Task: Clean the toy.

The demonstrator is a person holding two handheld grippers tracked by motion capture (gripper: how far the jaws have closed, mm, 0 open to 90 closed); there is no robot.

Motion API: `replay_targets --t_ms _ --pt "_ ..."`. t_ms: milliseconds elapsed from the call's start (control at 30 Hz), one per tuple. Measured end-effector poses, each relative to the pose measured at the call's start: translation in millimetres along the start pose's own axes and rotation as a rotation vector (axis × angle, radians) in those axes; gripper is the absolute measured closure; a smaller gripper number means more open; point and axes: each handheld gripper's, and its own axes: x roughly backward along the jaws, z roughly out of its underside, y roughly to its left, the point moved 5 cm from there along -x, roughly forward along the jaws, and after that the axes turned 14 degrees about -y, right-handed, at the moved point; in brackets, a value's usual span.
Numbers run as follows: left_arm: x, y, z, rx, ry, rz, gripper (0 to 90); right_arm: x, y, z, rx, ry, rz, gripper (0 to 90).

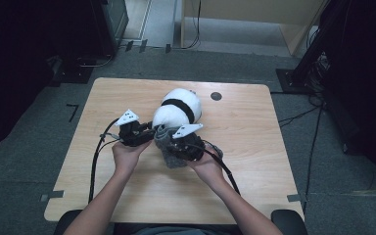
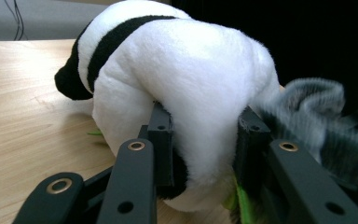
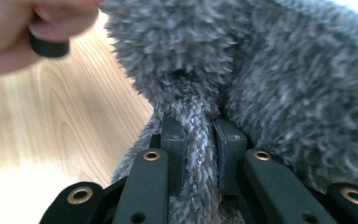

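- My left gripper [image 2: 200, 140] clamps its fingers [image 2: 161, 135] on the rear end of the plush panda [image 2: 182, 74], which lies on the wooden worktop [image 2: 23, 102].
- My right gripper [image 3: 199, 140] pinches a fold of the grey fuzzy garment [image 3: 279, 84] tight between its fingers [image 3: 228, 144], just beside the panda's rump.

A light wooden tabletop [image 1: 254, 147] with rounded corners stands on grey carpet [image 1: 39, 147]. A black-and-white plush panda [image 1: 178, 110] lies on it near the middle, with a grey fuzzy cloth [image 1: 169, 147] touching the panda's near end. A small dark round disc [image 1: 216, 96] sits in the surface toward the far edge.
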Motion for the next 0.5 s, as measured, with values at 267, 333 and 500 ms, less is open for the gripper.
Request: replay_targets --t_ms 267,333,500 --pt "3.4 2.8 -3.1 -0.007 -0.015 0.002 65.8 -1.5 -15.1 12.6 -0.029 0.042 0.013 78.1" --pt "5.6 3.7 -4.9 -0.011 -0.027 0.004 65.8 -0.2 -20.4 15.3 -0.032 0.058 0.025 78.1" --pt "13.4 8.1 -11.8 -0.015 -0.06 0.004 65.9 4.5 -36.5 24.6 -0.062 0.097 0.071 77.9"
